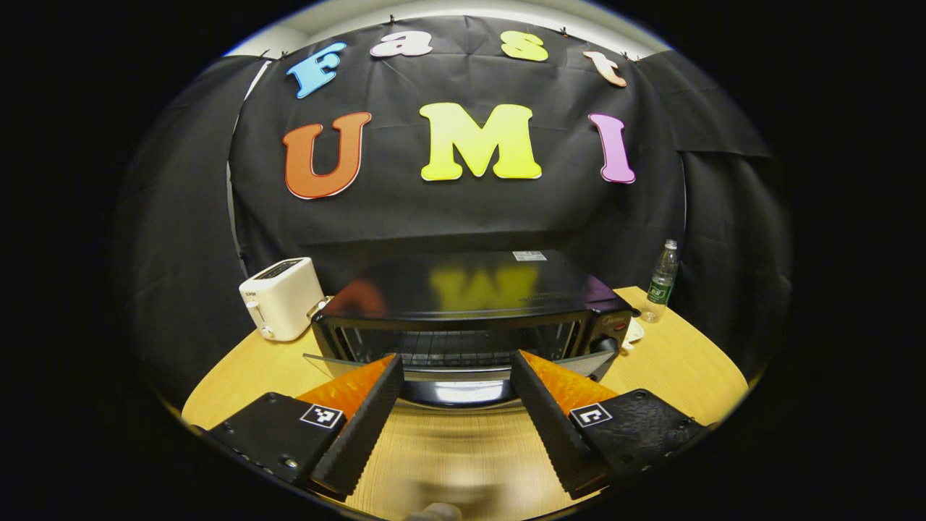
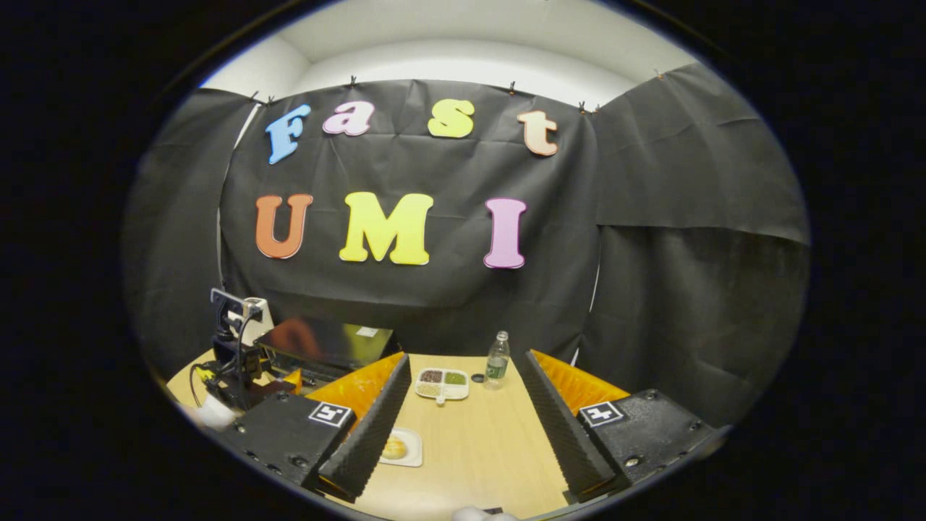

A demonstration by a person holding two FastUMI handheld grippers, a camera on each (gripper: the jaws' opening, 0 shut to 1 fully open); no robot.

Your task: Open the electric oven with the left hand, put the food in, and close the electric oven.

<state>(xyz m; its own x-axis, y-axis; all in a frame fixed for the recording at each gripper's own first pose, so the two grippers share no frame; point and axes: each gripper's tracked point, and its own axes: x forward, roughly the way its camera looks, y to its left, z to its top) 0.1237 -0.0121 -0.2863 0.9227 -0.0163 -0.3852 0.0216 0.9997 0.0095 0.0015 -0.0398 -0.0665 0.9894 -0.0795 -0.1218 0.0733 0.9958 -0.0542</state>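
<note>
- One wooden counter [image 1: 673,362] carried everything, with pale grain running toward the near edge in both views.
- One black electric oven [image 1: 463,289] sat at the far middle of the counter in the left gripper view, its long axis running left to right and its front facing the camera. Its glass door [image 1: 456,387] hung part-way open, tilted down toward the near side, with the wire rack visible behind it and the knobs at the right end.
- Two grippers were in play. The left gripper [image 1: 456,369] was just in front of the oven door, jaws spread wide with nothing between them. The right gripper [image 2: 463,369] hovered over the counter, jaws likewise spread and empty.
- In the right gripper view the oven [image 2: 325,344] lay far left, with the other gripper's body [image 2: 235,347] in front of it.
- One white toaster [image 1: 281,298] stood just left of the oven.
- One clear plastic bottle [image 1: 663,282] stood upright at the far right.
- One white divided tray [image 2: 442,383] held three small portions; whether a fourth compartment was filled, I cannot tell.
- One small white plate [image 2: 405,449] near the right gripper's left finger carried one bun-like food [image 2: 394,449].
</note>
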